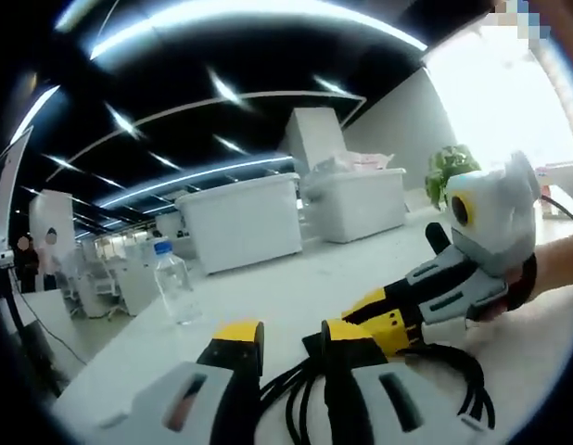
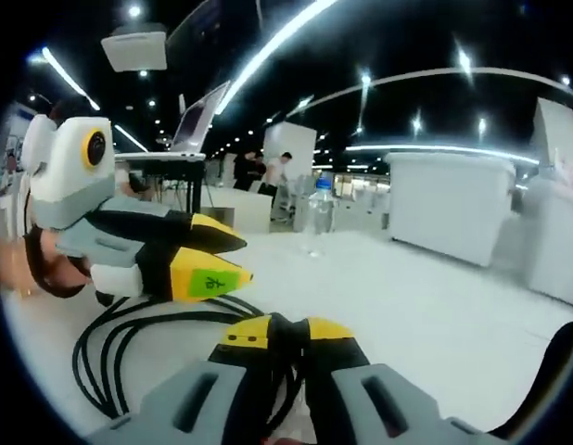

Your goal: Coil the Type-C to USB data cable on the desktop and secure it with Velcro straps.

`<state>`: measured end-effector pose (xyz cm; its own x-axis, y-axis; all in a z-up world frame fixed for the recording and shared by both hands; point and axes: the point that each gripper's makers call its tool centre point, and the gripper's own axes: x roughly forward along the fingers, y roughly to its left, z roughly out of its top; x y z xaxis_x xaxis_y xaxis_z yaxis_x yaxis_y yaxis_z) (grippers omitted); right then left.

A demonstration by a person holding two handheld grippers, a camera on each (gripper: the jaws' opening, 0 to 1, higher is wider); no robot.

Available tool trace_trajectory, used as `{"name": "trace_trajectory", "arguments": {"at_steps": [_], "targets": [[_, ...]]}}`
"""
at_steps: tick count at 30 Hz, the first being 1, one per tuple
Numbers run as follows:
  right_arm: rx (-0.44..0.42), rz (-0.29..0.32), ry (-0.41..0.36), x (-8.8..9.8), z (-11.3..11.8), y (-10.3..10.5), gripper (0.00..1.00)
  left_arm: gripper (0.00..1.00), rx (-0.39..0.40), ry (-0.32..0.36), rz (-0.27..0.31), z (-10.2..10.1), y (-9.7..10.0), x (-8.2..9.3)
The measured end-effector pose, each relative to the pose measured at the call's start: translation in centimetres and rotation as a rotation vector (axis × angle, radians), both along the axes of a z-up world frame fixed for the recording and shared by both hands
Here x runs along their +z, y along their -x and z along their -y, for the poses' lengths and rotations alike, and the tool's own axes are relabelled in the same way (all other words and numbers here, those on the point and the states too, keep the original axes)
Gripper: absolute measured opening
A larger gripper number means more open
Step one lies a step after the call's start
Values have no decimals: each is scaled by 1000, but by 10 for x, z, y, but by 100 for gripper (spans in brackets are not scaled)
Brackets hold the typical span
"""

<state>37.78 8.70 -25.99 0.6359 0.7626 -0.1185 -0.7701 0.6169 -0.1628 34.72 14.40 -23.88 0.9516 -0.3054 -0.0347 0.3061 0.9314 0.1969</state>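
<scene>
Black looped data cable [image 1: 379, 380] lies coiled on the white surface [image 1: 296, 287] between both grippers; right gripper [image 2: 286, 336] jaws pinch its strands, left gripper [image 1: 296, 341] jaws part-open astride them. Keeping loops even should help strapping.

Black cable [image 1: 453, 371] lies in loose loops on the white desktop [image 1: 296, 297].

A large open-plan office or lab hall is shown. A dark ceiling is crossed by long strip lights [image 1: 222, 14], and white tables [image 1: 296, 287] are set with big white storage bins [image 1: 240, 218]. A raised laptop [image 2: 201, 119] and standing people [image 2: 268, 176] are seen at further desks.
</scene>
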Motion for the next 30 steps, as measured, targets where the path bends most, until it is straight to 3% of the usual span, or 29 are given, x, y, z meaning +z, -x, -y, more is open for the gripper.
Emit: {"name": "trace_trajectory", "arguments": {"at_steps": [5, 11, 16, 23, 30], "targets": [[-58, 53, -69, 26, 59, 7, 12, 26, -41, -13, 16, 13, 3, 1], [-118, 79, -62, 28, 113, 25, 15, 27, -130, 6, 13, 31, 6, -2], [-119, 93, -69, 27, 138, 45, 18, 28, -168, 11, 16, 35, 8, -3], [-67, 84, -22, 16, 169, 69, 21, 28, -168, -6, 16, 35, 7, -6], [-41, 79, -75, 17, 193, 83, 24, 28, -176, -28, 40, 36, 4, -5]]}}
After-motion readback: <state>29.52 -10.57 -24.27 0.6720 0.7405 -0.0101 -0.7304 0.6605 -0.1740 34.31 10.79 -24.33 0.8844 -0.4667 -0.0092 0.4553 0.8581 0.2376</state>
